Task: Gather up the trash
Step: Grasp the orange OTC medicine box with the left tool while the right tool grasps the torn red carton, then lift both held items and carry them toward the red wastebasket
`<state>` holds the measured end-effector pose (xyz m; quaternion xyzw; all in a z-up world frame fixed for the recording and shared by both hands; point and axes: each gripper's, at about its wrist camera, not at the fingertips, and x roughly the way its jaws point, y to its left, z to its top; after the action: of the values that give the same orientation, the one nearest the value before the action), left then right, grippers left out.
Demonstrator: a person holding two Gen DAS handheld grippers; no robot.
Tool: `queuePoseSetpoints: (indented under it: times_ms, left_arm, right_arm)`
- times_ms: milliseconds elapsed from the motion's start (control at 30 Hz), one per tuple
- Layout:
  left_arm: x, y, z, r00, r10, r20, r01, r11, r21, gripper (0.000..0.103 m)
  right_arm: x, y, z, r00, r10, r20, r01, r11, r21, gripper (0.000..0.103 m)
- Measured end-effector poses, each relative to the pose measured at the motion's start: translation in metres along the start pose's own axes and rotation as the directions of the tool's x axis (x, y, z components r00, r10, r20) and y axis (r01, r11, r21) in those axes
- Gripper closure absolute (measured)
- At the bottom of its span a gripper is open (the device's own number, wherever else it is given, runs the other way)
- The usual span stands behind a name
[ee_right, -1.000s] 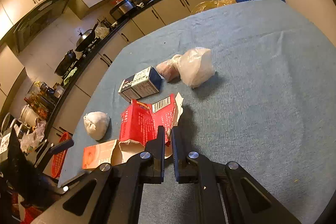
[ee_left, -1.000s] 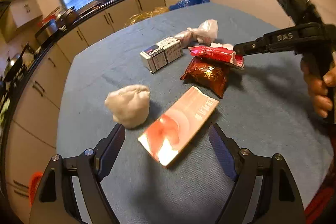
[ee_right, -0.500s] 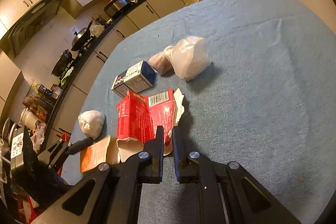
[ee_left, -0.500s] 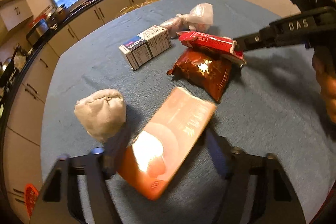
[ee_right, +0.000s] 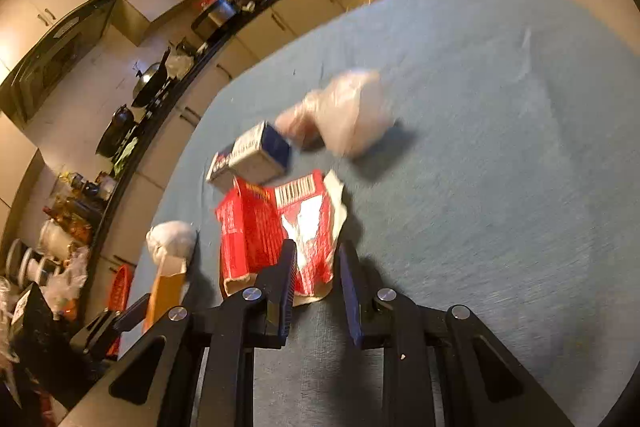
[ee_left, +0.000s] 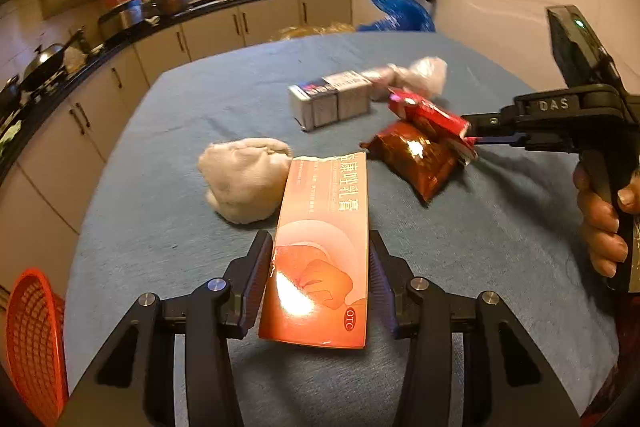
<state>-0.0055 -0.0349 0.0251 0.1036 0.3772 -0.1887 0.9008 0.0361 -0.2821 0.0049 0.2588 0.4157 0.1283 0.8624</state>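
Here the left tool (ee_left: 320, 259) clamps the orange box (ee_left: 320, 251) by its long edges, above the blue counter (ee_left: 480, 247). Only the right view shows the right tool (ee_right: 316, 259) parted, the red wrapper (ee_right: 276, 227) lying loose between its fingers. Only the left view shows the brown packet (ee_left: 416, 155). An orange basket (ee_left: 34, 343) sits beside the counter; kitchen cabinets (ee_left: 260, 23) beyond.

Left gripper (ee_left: 320, 277) clamps orange carton (ee_left: 320, 251), raised above blue tablecloth (ee_left: 160, 227); white wad (ee_left: 244, 179) lies beside.
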Motion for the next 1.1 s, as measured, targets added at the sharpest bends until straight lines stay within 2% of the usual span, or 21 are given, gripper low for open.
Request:
queuePoseSetpoints:
  times_ms: [33,167,200,233,300,467,500,533,567,600,700,800,1000,1100]
  left_arm:
    - [-0.003,0.003,0.000,1.000,-0.009,0.006,0.009,1.000,-0.015,0.057]
    - [-0.009,0.009,0.000,1.000,-0.011,0.025,0.012,0.999,-0.046,0.057]
    - [-0.010,0.011,0.000,0.999,-0.012,0.030,0.013,0.998,-0.055,0.057]
    - [-0.011,0.012,-0.002,0.999,-0.012,0.032,0.014,0.998,-0.060,0.057]
    - [-0.011,0.015,-0.003,0.999,-0.016,0.036,0.019,0.997,-0.072,0.057]
    - [-0.015,0.019,-0.005,0.998,-0.032,0.056,0.037,0.995,-0.090,0.057]
    - [-0.014,0.019,-0.006,0.998,-0.040,0.058,0.045,0.995,-0.094,0.057]
    - [-0.014,0.020,-0.006,0.997,-0.043,0.059,0.049,0.994,-0.095,0.057]
    - [-0.014,0.020,-0.007,0.997,-0.044,0.062,0.050,0.994,-0.093,0.057]
    - [-0.014,0.019,-0.007,0.997,-0.045,0.066,0.051,0.995,-0.090,0.057]
    - [-0.017,0.016,-0.008,0.995,-0.046,0.087,0.052,0.995,-0.079,0.057]
    - [-0.023,0.014,-0.009,0.991,-0.019,0.131,0.029,0.997,-0.070,0.057]
    - [-0.038,0.018,-0.009,0.977,0.019,0.214,0.001,0.996,-0.092,0.057]
    - [-0.042,0.021,-0.009,0.971,0.034,0.235,-0.009,0.994,-0.107,0.057]
  right_arm:
    - [-0.005,0.002,0.000,1.000,-0.004,0.022,0.004,1.000,-0.004,0.070]
    - [-0.023,0.028,-0.003,0.991,-0.050,0.126,0.064,0.991,-0.113,0.066]
    - [-0.026,0.036,-0.005,0.988,-0.036,0.148,0.058,0.988,-0.145,0.062]
    - [-0.028,0.044,-0.007,0.988,-0.013,0.156,0.042,0.982,-0.182,0.054]
    - [-0.024,0.058,-0.011,0.988,-0.006,0.153,0.042,0.972,-0.232,0.049]
    - [0.000,0.074,-0.019,0.988,-0.096,0.117,0.128,0.942,-0.311,0.049]
    - [0.005,0.075,-0.019,0.989,-0.102,0.106,0.132,0.938,-0.320,0.049]
    - [0.008,0.074,-0.020,0.989,-0.111,0.101,0.138,0.936,-0.324,0.055]
    - [0.012,0.073,-0.022,0.988,-0.122,0.095,0.147,0.933,-0.329,0.062]
    - [0.015,0.073,-0.023,0.989,-0.124,0.081,0.144,0.931,-0.336,0.076]
    - [0.010,0.068,-0.024,0.987,-0.126,0.103,0.154,0.931,-0.332,0.084]
    - [-0.002,0.069,-0.025,0.983,-0.106,0.148,0.149,0.935,-0.322,0.084]
    - [-0.032,0.084,-0.032,0.960,-0.026,0.278,0.129,0.926,-0.355,0.084]
    - [-0.038,0.092,-0.037,0.953,0.003,0.303,0.118,0.917,-0.382,0.084]
